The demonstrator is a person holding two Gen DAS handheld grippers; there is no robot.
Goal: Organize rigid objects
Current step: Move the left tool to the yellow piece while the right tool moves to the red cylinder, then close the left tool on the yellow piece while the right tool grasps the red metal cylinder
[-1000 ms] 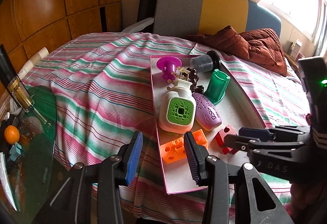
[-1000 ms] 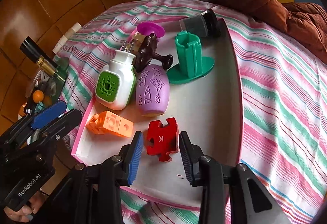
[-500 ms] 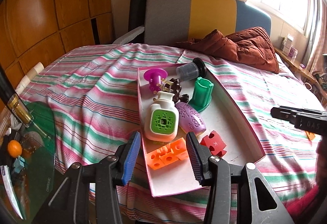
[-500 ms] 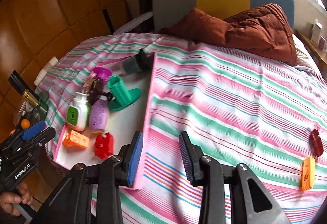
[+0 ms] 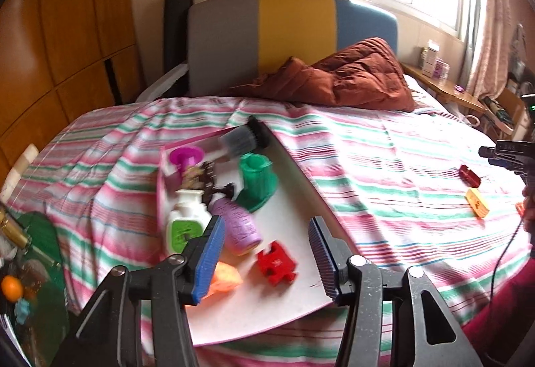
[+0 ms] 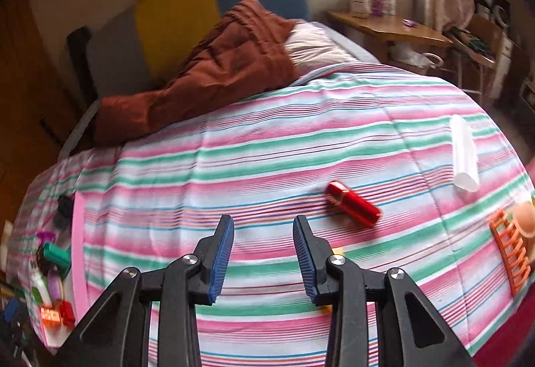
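Note:
A white tray with a pink rim [image 5: 301, 186] lies on the striped bed. It holds a red puzzle piece [image 5: 277, 263], an orange block [image 5: 224, 277], a purple egg-shaped piece [image 5: 238, 228], a white-and-green bottle [image 5: 186, 223], a green stand [image 5: 256, 178] and several others. My left gripper [image 5: 267, 261] is open and empty above the tray's near end. My right gripper [image 6: 264, 261] is open and empty over the bedspread. A red cylinder [image 6: 353, 203] lies just beyond it to the right, with an orange comb-like piece [image 6: 510, 251] and a white tube [image 6: 464, 154] farther right.
A brown quilt [image 5: 341, 76] is bunched at the headboard. A yellow block [image 5: 477, 207] and the red cylinder [image 5: 469, 175] lie on the bed's right side. A glass side table [image 5: 30, 266] with an orange stands to the left. A wooden bedside table [image 6: 388, 27] is far right.
My right gripper swung right, away from the tray to the loose pieces on the bed's right side. My left gripper drew nearer and now hovers over the tray's near end. Both stayed open.

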